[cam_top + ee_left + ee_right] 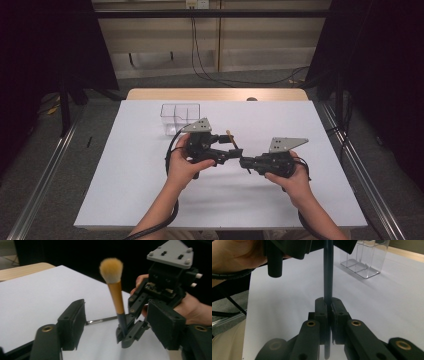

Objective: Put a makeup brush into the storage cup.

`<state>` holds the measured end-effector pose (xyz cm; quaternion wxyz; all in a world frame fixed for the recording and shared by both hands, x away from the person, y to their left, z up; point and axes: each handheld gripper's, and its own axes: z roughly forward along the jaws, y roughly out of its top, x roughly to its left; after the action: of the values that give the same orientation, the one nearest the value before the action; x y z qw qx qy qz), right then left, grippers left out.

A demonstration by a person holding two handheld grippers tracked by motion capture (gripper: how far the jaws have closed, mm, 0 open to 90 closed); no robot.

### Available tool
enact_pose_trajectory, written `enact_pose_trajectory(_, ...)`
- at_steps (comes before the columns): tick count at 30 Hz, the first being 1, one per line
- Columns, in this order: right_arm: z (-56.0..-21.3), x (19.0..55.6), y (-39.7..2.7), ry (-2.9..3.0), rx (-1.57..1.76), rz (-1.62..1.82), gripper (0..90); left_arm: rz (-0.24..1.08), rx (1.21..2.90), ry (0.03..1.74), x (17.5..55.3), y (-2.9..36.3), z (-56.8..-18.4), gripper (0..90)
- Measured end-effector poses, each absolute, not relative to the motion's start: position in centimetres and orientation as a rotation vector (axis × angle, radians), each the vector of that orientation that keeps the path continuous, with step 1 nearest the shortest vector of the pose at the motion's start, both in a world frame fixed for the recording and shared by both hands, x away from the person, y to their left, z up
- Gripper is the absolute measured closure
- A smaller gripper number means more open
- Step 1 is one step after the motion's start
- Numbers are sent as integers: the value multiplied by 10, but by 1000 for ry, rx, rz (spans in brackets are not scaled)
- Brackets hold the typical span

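**We pass the brush between the grippers above the table**

The right gripper (328,315) has its jaws clamped on the dark lower handle of the makeup brush with the orange stem and tan bristle head (115,293), held upright over the white-covered table (125,165). The left gripper (120,322) has jaws spread wide around it. We judge it best to close squarely on the stem before releasing, possibly bound for the clear plastic divided box (180,117).

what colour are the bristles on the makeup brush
Pale orange-tan, fading lighter at the tip of the makeup brush. Best seen in the left gripper view.
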<state>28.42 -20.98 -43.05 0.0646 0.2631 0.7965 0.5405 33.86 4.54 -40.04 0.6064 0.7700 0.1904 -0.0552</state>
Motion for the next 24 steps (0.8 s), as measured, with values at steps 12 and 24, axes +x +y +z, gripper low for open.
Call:
enact_pose_trajectory(12, -427, 283, -206, 2346, 826, 1684, 854, -123, 1748, 461, 337, 45, -408, 609)
enact_pose_trajectory(24, -429, 284, -197, 2296, 869, 1722, 852, -135, 1705, 453, 334, 46, -409, 812)
